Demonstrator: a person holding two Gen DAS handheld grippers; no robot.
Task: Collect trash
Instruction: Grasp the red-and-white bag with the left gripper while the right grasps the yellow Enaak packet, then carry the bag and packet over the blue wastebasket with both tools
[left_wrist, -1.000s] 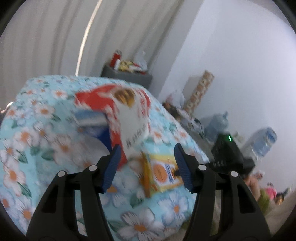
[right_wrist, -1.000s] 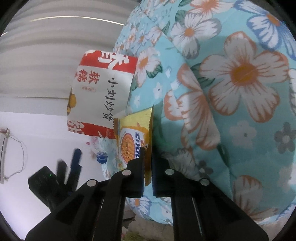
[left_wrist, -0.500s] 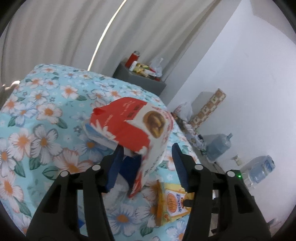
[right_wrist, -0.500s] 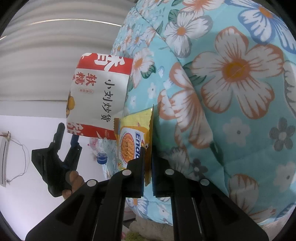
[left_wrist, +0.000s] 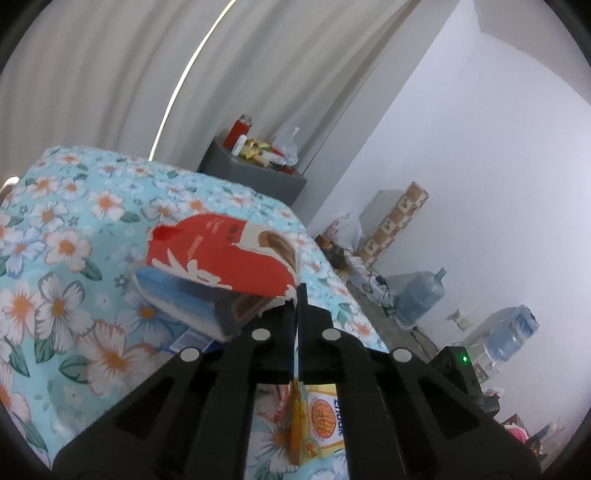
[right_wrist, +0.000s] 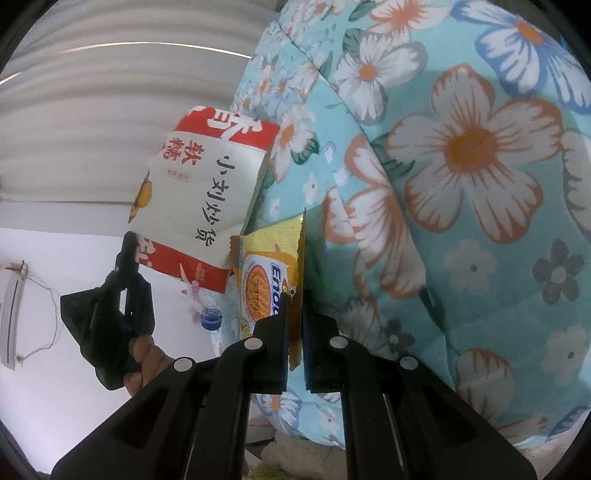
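Observation:
A red-and-white snack bag (left_wrist: 229, 254) lies on the floral bedspread (left_wrist: 55, 221), on top of a blue box (left_wrist: 184, 299). My left gripper (left_wrist: 296, 295) is shut on the bag's near corner. In the right wrist view the same bag (right_wrist: 207, 195) shows with the left gripper (right_wrist: 129, 243) pinching its edge. My right gripper (right_wrist: 294, 299) is shut on a yellow biscuit wrapper (right_wrist: 269, 273) beside the bag. The wrapper also shows low in the left wrist view (left_wrist: 321, 421).
A grey nightstand (left_wrist: 251, 173) with a red can and clutter stands behind the bed. Water jugs (left_wrist: 417, 295), boxes and bags line the white wall on the right. Curtains hang behind the bed.
My left gripper has closed from open onto the corner of the red-and-white bag. My right gripper stays shut on the yellow wrapper, hardly moved.

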